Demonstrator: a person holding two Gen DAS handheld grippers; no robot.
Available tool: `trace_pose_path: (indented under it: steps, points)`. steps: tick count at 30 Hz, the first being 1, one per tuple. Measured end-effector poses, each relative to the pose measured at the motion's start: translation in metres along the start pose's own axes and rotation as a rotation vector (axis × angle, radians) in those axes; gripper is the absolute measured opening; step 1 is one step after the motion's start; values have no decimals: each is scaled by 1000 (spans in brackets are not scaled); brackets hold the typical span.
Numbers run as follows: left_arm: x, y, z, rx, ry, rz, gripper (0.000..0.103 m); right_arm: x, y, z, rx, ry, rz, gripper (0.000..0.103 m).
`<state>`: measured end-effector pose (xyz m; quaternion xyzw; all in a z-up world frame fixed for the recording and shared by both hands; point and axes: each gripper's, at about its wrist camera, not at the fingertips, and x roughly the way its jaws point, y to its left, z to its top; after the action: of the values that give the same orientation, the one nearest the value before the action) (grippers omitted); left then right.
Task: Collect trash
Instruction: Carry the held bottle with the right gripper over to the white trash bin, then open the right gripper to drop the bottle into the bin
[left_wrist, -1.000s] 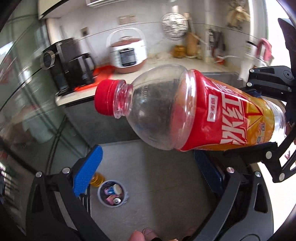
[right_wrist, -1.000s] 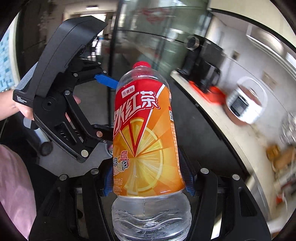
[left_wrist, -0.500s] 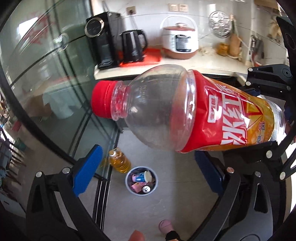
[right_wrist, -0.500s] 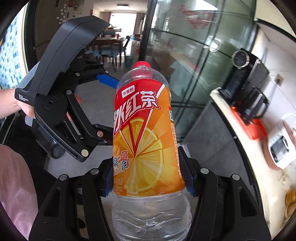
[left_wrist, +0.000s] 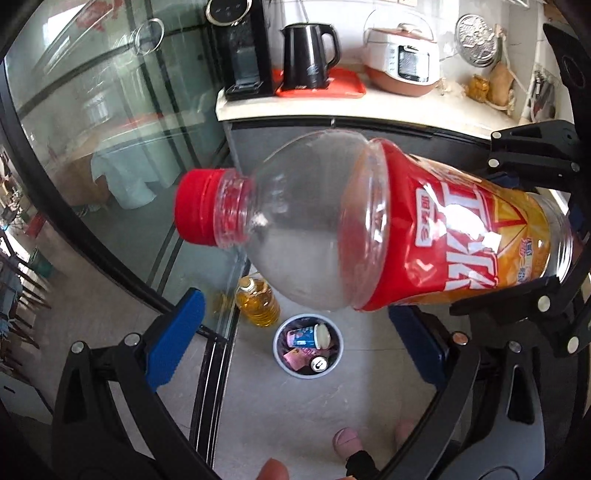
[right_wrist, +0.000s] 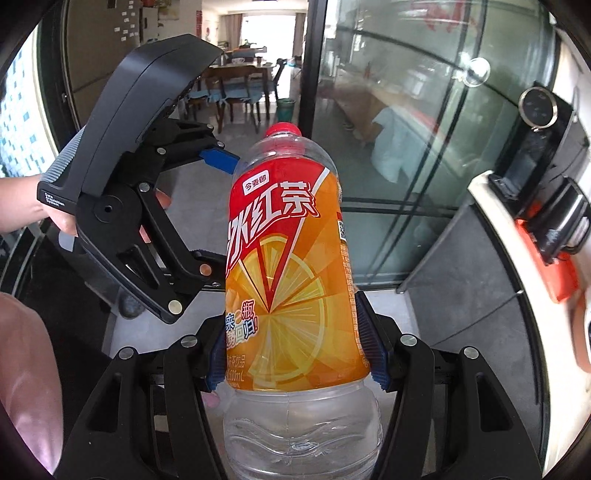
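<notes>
Right gripper (right_wrist: 295, 354) clamped on lower label of empty bottle (right_wrist: 291, 266), blue pads against both sides, red cap (left_wrist: 201, 206) pointing away. Left gripper (left_wrist: 295, 332) spread wide, holding nothing, just beside bottle. Held in air above floor. Below: small bin (left_wrist: 308, 371) with cans and wrappers; oil jug (left_wrist: 258, 301) just beside it.

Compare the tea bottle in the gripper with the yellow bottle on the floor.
The tea bottle is empty, its upper half clear; the yellow bottle is full of golden liquid. The tea bottle has a red cap and a red-orange label and is clamped in the right gripper, off the floor; the yellow bottle has a yellow cap and stands on the floor beside the bin. Both are clear, capped plastic.
</notes>
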<state>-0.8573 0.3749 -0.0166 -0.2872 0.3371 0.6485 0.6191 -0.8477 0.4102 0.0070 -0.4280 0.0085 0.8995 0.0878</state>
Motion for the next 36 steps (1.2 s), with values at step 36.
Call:
trace_pose_path:
  steps: [36]
  points:
    - [334, 33, -163, -42, 268, -2, 97, 354, -61, -132, 136, 167, 286, 60]
